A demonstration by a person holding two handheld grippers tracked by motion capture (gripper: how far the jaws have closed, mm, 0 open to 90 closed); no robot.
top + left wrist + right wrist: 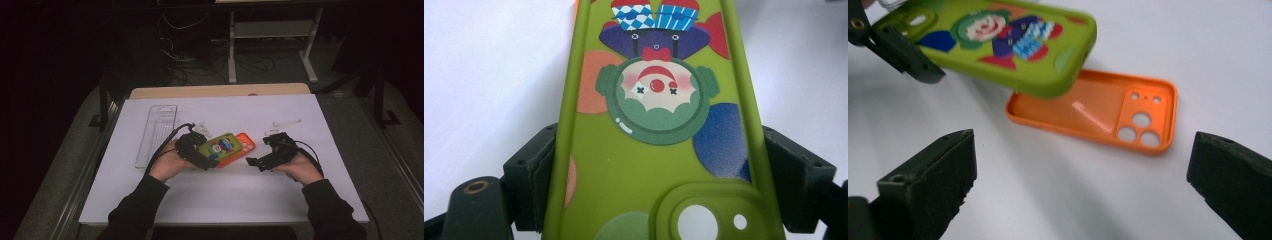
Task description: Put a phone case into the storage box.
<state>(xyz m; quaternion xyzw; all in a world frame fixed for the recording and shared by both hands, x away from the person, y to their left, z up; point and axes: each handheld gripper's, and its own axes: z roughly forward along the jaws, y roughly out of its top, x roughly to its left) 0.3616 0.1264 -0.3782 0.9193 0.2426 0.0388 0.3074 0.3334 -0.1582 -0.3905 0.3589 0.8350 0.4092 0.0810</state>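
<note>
Left gripper view: green clown phone case [654, 150] pinched between the left gripper [659, 170] pads
Right gripper [1083, 175] jaws stand spread with nothing between; orange case [1098, 112] lies on the white table [1198, 40] just beyond its fingertips, partly under the green one

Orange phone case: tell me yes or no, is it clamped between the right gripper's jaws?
No. In the right gripper view the orange phone case lies on the white table, while the right gripper stands open and apart from it.
</note>
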